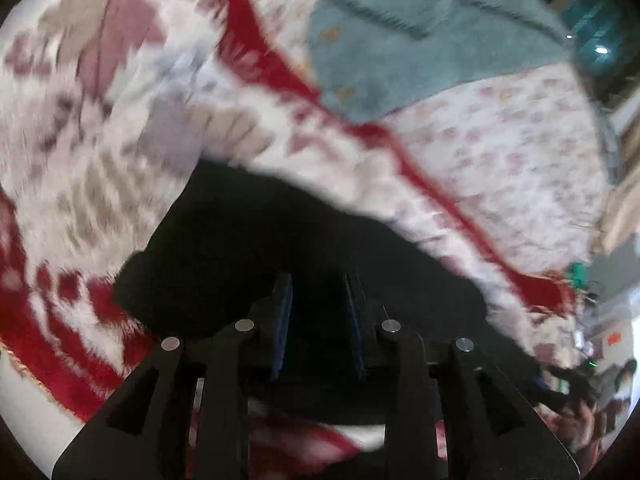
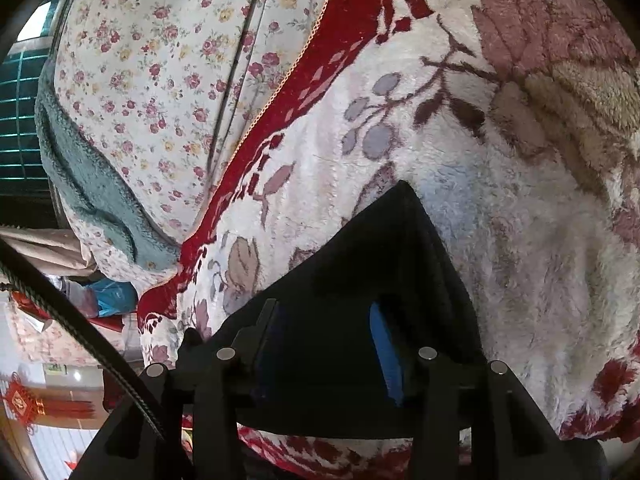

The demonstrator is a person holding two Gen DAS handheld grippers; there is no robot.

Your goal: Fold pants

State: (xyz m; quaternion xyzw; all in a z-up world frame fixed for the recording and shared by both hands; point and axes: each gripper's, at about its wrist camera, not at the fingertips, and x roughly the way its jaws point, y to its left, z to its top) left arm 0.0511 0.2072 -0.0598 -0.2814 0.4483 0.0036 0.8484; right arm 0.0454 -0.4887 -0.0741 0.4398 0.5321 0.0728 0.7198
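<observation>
The black pants (image 2: pixel 360 272) lie on a fluffy blanket (image 2: pixel 520 240) that covers a bed, and both grippers are directly over them. In the right wrist view the cloth is matte, dark and smooth, and one folded corner points away from the camera in a triangle shape. The right gripper (image 2: pixel 332 344) has its jaws moderately open; the black cloth lies between the blue pads, but the pads do not seem to press on it. In the left wrist view the picture is blurred. The left gripper (image 1: pixel 320 312) has its jaws open only a little, with the pants (image 1: pixel 280 232) under and between them; I cannot tell if the pads touch the cloth. The blanket is white and plush, with a red border and pale pink and beige flowers. Beyond it lies a thin sheet (image 2: pixel 160 80) with small roses, and on that sheet a grey-green fleece cloth (image 1: pixel 420 48).
</observation>
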